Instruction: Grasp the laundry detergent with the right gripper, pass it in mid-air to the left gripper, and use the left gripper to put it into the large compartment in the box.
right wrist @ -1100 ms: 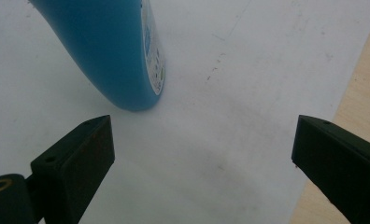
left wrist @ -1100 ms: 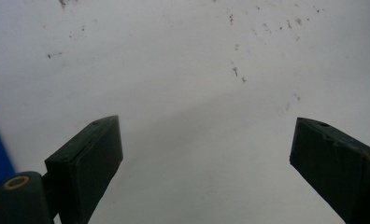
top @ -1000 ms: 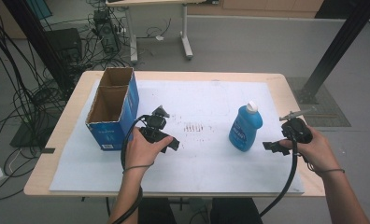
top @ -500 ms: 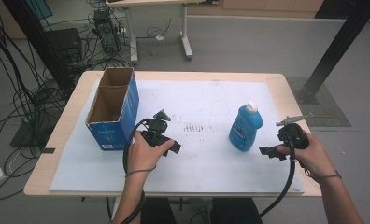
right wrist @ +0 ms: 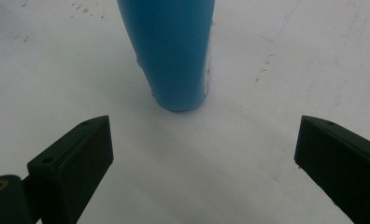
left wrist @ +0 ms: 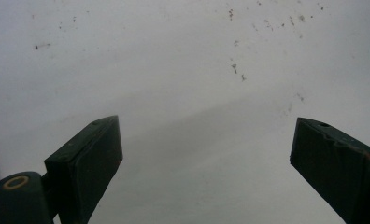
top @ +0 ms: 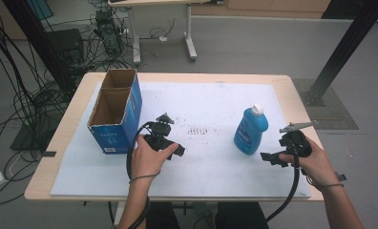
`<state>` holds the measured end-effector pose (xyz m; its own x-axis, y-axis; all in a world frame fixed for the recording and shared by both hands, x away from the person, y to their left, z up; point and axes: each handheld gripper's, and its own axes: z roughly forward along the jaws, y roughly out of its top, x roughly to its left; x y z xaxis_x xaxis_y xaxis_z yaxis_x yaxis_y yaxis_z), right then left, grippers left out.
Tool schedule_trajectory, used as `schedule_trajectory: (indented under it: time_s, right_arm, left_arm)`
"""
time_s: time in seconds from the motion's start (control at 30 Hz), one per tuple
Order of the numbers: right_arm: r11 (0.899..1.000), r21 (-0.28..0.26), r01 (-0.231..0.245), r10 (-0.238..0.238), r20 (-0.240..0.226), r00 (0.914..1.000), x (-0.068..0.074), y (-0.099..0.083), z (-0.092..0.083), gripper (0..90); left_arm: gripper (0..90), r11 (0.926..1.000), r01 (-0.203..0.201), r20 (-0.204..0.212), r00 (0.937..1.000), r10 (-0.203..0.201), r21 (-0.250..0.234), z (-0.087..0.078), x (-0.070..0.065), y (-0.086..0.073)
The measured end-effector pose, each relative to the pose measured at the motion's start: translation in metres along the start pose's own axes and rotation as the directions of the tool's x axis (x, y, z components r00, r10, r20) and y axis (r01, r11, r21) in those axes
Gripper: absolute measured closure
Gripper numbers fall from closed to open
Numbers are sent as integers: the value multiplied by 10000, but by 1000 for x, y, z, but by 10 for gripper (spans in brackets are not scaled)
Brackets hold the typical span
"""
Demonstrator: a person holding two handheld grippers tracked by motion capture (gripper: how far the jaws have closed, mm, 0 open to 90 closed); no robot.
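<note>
1. Left gripper view looked down on the white sheet (left wrist: 183, 116) that covered the desk, with the left gripper (left wrist: 206, 154) held over it; its two black jaws stood wide apart, with nothing between them and nothing touched.
2. Right gripper view showed the right gripper (right wrist: 204, 154) with its black jaws likewise spread wide and empty, aimed at the base of the blue plastic bottle with a white cap (right wrist: 171, 51), which stood just ahead of the gap, apart from both jaws.
3. From the high view, the left gripper (top: 170, 143) sat in the person's left hand (top: 149, 157) near the middle of the desk, toward the near edge.
4. The right gripper (top: 273, 157) sat in the right hand (top: 311, 160) close to the desk's right edge, just beside the bottle.
5. The bottle (top: 250, 129) stood upright on the right half of the sheet, its long axis vertical and its cap up.
6. An open blue cardboard box with a brown inside (top: 114, 109) stood by the far left corner, its long side running toward the far edge, well apart from the bottle.
7. The pale wooden desk (top: 292, 86) showed as a border around the sheet.
</note>
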<state>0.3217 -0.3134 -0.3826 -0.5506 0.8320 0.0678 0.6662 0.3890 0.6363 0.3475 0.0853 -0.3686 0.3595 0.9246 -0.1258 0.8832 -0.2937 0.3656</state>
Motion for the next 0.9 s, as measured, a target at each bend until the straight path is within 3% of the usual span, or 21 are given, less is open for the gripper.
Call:
schedule_trajectory:
  time_s: [0.9]
  right_arm:
    - [9945,-1049,73,-108,-330,9994,8,-14,14,40]
  left_arm:
    - [87,9995,120,172,9998,-115,-299,6,-5,-6]
